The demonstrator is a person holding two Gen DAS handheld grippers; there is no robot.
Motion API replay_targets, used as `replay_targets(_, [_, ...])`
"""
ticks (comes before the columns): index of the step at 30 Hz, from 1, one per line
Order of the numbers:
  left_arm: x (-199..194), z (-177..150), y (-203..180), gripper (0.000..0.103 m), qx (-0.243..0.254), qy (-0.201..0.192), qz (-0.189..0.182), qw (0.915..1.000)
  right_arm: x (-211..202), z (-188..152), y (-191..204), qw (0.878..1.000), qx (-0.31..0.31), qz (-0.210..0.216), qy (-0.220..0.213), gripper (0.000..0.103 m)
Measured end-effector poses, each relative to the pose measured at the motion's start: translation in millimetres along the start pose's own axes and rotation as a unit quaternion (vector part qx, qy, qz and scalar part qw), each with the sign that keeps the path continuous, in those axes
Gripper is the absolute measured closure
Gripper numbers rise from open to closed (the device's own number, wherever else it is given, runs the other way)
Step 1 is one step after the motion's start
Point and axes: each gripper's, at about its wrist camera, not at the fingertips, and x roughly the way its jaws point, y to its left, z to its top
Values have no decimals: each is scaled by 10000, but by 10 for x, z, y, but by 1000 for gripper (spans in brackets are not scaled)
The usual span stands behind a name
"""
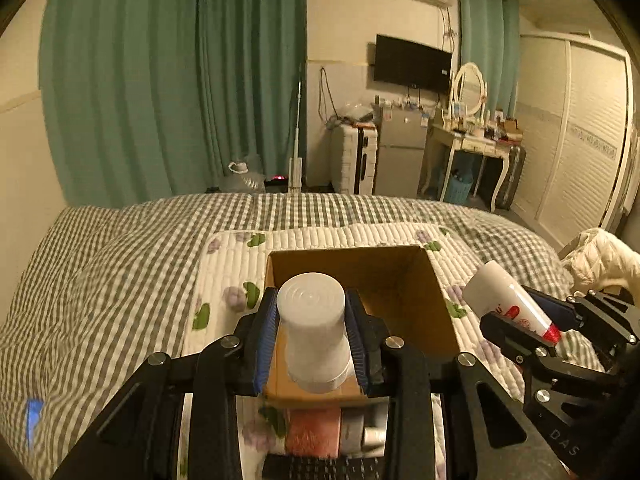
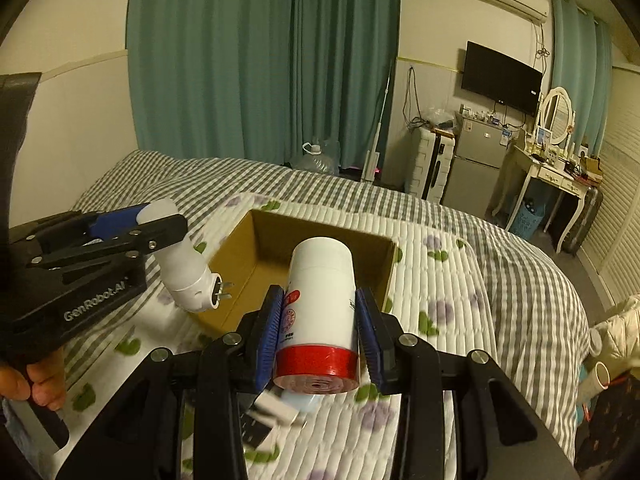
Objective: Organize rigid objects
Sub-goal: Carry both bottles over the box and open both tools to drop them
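Note:
An open cardboard box (image 1: 400,280) (image 2: 276,236) sits on a flower-print quilted mat (image 1: 240,264) on the bed. My left gripper (image 1: 311,300) (image 2: 160,216) is shut on a white cylindrical plug-in device (image 1: 312,320) (image 2: 188,276), whose two metal prongs point toward the box in the right wrist view. It hangs above the box's near-left rim. To the right, my right gripper (image 2: 322,300) (image 1: 508,306) is shut on a white bottle with a red band (image 2: 320,292) (image 1: 492,288). The bottle hangs over the mat just short of the box's near edge.
Small blurred items lie on the mat below the grippers: a pink thing (image 1: 312,432) and a white block (image 2: 276,408). A grey checked bedcover (image 1: 120,264) surrounds the mat. A cream jacket (image 1: 600,256) lies at the bed's right edge. A person's hand (image 2: 40,380) holds the left gripper.

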Motion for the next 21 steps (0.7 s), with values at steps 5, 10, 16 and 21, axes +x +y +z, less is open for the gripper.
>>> replay_targets(5, [616, 59, -52, 70, 21, 420, 12, 9991, 447, 105, -142, 9997, 60, -45, 229, 67])
replay_targets(10, [1058, -80, -74, 70, 33, 661, 79, 9978, 803, 37, -274, 9990, 171, -21, 419, 67])
replay_targets(16, [1157, -139, -48, 64, -38, 600, 27, 9982, 1074, -56, -318, 9983, 162, 39, 559, 67])
replay_targets(21, [1033, -87, -9, 48, -109, 391, -87, 9991, 1214, -41, -362, 9979, 264, 64, 593, 67])
